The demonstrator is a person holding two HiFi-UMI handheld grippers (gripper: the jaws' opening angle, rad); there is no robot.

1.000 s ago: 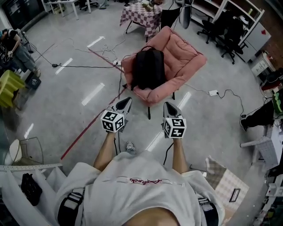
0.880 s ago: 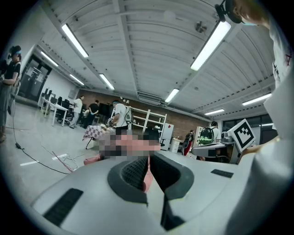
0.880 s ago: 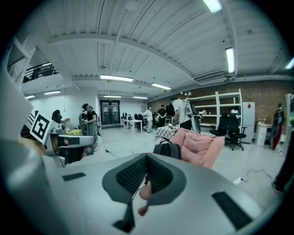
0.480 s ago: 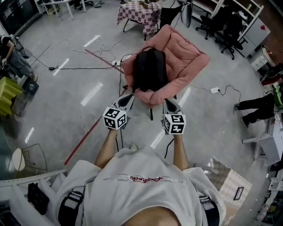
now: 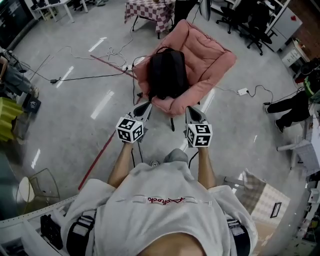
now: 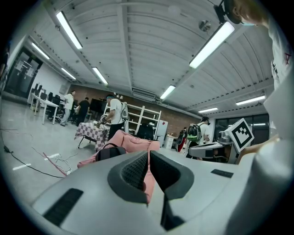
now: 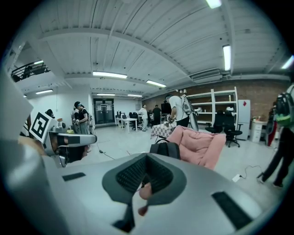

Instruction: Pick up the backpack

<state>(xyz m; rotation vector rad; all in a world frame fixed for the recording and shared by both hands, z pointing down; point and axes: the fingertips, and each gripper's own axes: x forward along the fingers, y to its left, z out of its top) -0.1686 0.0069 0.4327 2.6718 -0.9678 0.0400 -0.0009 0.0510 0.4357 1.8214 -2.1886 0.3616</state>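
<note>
A black backpack (image 5: 168, 75) lay on the seat of a pink padded chair (image 5: 214, 52) in the upper middle of the head view, its top handle toward the top of the frame. The chair stood on a grey floor (image 5: 75, 125) strewn with cables. A red strip (image 5: 102, 152) ran diagonally across the lower left, and a white power adapter (image 5: 243, 91) sat to the right of the chair. A worktop draped in a checked cloth (image 5: 150, 7) stood at the top edge, behind the chair.

The left gripper (image 5: 145, 106) and the right gripper (image 5: 193, 110) were held side by side just below the chair's front edge, both pointing up the frame toward it and neither touching the backpack. Each marker cube sat below its gripper, the left cube (image 5: 130, 130) and the right cube (image 5: 199, 135).

In the left gripper view its fingers (image 6: 135, 170) were pressed together with nothing between them; the backpack showed beyond them, left of centre, against the pink cushion. In the right gripper view the fingers (image 7: 130, 176) were likewise closed on nothing, with the backpack just above their tips and the chair spreading to the right.
</note>
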